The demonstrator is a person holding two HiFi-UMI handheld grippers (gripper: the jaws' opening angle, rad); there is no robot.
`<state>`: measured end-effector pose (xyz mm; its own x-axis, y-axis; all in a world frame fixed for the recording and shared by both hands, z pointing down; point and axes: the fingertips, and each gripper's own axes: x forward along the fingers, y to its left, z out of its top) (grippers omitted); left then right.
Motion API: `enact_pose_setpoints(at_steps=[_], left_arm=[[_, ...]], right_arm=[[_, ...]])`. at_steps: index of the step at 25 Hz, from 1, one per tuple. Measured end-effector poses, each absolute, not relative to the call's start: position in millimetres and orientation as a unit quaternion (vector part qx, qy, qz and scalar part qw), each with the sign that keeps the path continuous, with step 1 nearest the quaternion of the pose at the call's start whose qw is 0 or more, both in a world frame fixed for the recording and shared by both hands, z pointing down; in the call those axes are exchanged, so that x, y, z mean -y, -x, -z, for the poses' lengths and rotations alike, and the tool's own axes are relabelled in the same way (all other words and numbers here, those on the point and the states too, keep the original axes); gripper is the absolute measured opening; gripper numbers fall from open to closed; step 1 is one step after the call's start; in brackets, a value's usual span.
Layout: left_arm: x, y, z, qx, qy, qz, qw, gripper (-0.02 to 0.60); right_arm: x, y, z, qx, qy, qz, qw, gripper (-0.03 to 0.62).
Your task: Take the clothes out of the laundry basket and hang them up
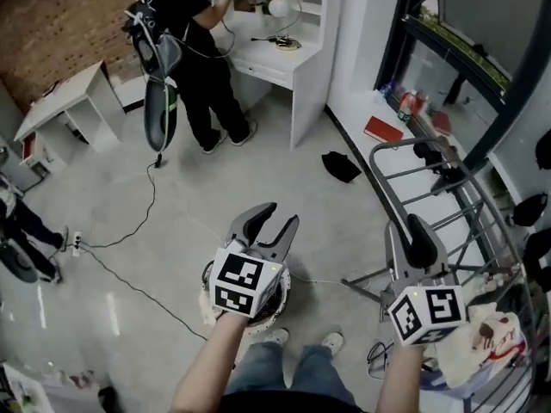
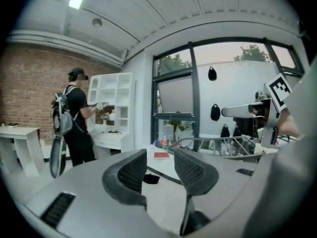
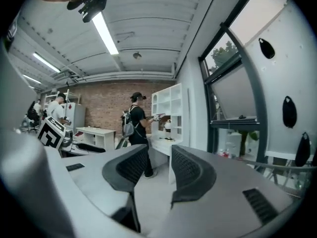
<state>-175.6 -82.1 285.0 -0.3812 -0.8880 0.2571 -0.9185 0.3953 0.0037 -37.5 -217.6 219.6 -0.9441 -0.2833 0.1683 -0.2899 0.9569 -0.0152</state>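
The left gripper (image 1: 275, 216) was held out over the grey floor (image 1: 172, 222) with its jaws released, nothing between them. In the left gripper view, only the floor and a black garment (image 2: 151, 178) lying on it showed through the gap. The right gripper (image 1: 417, 231) was beside it, jaws likewise apart and empty, raised next to the metal drying rack (image 1: 448, 200).

The round laundry basket (image 1: 277, 298) stood on the floor directly below the left gripper, mostly hidden by that gripper's marker cube. A white cloth with a red print (image 1: 492, 338) lay draped on the rack at the lower right, just beside the right gripper's cube.

A red book (image 1: 382, 130) lay on the white ledge under the window. Farther off, a person in black with a backpack (image 1: 185, 54) stood at a white desk (image 1: 267, 58) with shelves above it and a lamp (image 1: 280, 9) on it. Cables (image 1: 129, 239) trailed across the floor.
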Motion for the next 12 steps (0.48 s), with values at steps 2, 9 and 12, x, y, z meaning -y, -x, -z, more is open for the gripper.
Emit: enact_pose_setpoints(at_steps=[2, 9, 12], left_arm=[[46, 193, -293, 0.847, -0.515, -0.065, 0.115, 0.184], [-77, 234, -314, 0.903, -0.406, -0.047, 0.131, 0.184], [-116, 236, -328, 0.92, -0.366, -0.045, 0.135, 0.184]], right_arm=[[191, 66, -228, 0.991, -0.104, -0.015, 0.086, 0.152], [94, 155, -252, 0.994, 0.024, -0.012, 0.108, 0.152], [61, 177, -269, 0.991, 0.075, -0.008, 0.112, 0.152]])
